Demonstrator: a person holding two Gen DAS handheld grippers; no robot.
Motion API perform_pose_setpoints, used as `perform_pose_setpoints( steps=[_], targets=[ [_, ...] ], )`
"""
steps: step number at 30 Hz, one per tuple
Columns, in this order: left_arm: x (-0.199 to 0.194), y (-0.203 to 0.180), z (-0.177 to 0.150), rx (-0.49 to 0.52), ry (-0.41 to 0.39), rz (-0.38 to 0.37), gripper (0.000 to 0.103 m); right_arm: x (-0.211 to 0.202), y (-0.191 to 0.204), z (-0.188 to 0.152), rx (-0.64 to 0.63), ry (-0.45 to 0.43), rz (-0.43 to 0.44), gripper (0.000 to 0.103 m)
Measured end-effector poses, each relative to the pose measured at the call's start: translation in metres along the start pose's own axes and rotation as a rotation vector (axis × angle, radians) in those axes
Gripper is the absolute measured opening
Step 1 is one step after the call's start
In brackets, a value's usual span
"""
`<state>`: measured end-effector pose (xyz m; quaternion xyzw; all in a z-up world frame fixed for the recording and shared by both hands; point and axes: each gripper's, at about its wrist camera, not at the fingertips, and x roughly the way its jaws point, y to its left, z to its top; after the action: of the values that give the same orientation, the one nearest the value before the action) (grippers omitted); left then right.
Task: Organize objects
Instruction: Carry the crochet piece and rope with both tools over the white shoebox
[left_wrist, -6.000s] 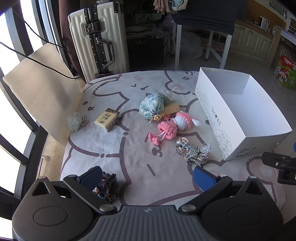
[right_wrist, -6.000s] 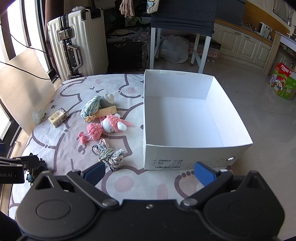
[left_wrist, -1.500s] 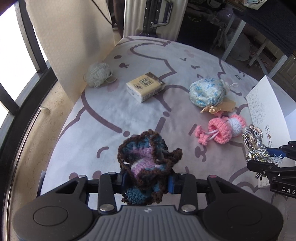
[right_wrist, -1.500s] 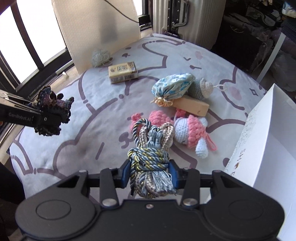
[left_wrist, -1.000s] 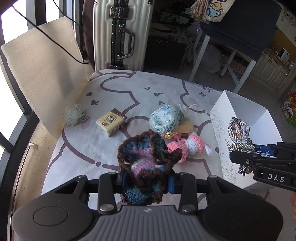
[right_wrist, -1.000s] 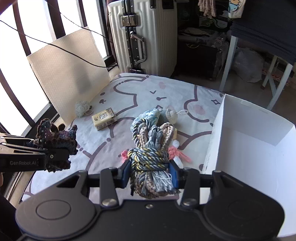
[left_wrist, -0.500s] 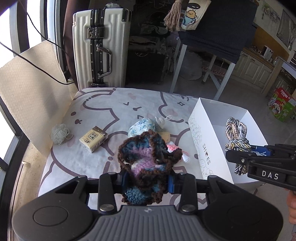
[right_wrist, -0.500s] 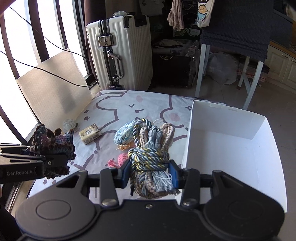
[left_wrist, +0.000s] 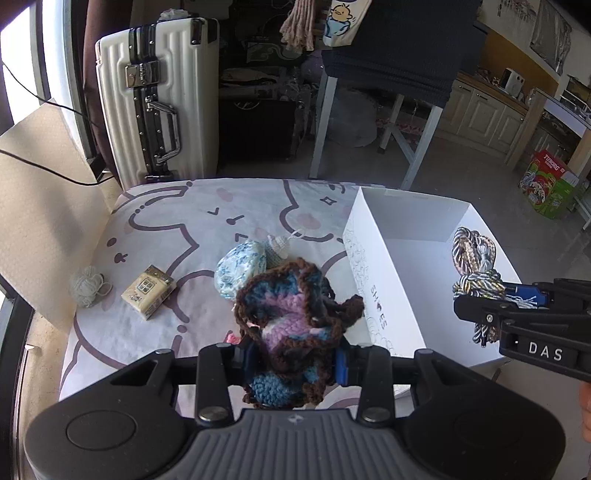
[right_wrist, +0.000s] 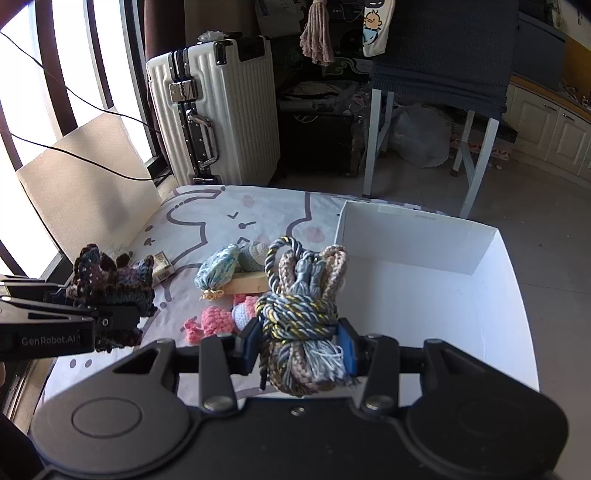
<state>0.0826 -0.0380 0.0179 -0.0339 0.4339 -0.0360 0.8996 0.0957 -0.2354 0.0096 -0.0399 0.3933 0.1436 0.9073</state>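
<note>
My left gripper (left_wrist: 293, 360) is shut on a brown, blue and purple crochet piece (left_wrist: 288, 314), held above the bed left of the white shoe box (left_wrist: 373, 258). It also shows in the right wrist view (right_wrist: 110, 288). My right gripper (right_wrist: 299, 343) is shut on a knotted bundle of blue, gold and tan cord (right_wrist: 301, 306), held near the box's left wall (right_wrist: 341, 225). The cord also shows in the left wrist view (left_wrist: 476, 266), over the open box.
On the printed bedsheet (left_wrist: 177, 229) lie a blue floral pouch (left_wrist: 240, 267), a small cream carton (left_wrist: 147, 291), a pale yarn ball (left_wrist: 86, 286), pink and white crochet dolls (right_wrist: 221, 317) and a wooden block (right_wrist: 251, 282). A white suitcase (left_wrist: 155, 103) stands behind.
Both grippers have lifted and drawn back a little with their loads still held. The cord bundle now hangs further over the box. The items on the bed have not moved.
</note>
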Motion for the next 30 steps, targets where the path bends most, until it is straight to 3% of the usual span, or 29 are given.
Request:
perform_pose_setpoints(
  steps=[13,22,30],
  targets=[
    [0.030,-0.078,0.025,0.094,0.015,-0.079,0.040,-0.003,-0.079,-0.006,0.070,0.018,-0.088,0.044],
    [0.061,-0.130,0.041,0.134,0.074,-0.118,0.040,0.004,-0.141,-0.015,0.123,0.057,-0.133,0.044],
    [0.095,-0.166,0.048,0.169,0.149,-0.133,0.040,0.021,-0.170,-0.019,0.136,0.108,-0.132,0.044]
  ],
)
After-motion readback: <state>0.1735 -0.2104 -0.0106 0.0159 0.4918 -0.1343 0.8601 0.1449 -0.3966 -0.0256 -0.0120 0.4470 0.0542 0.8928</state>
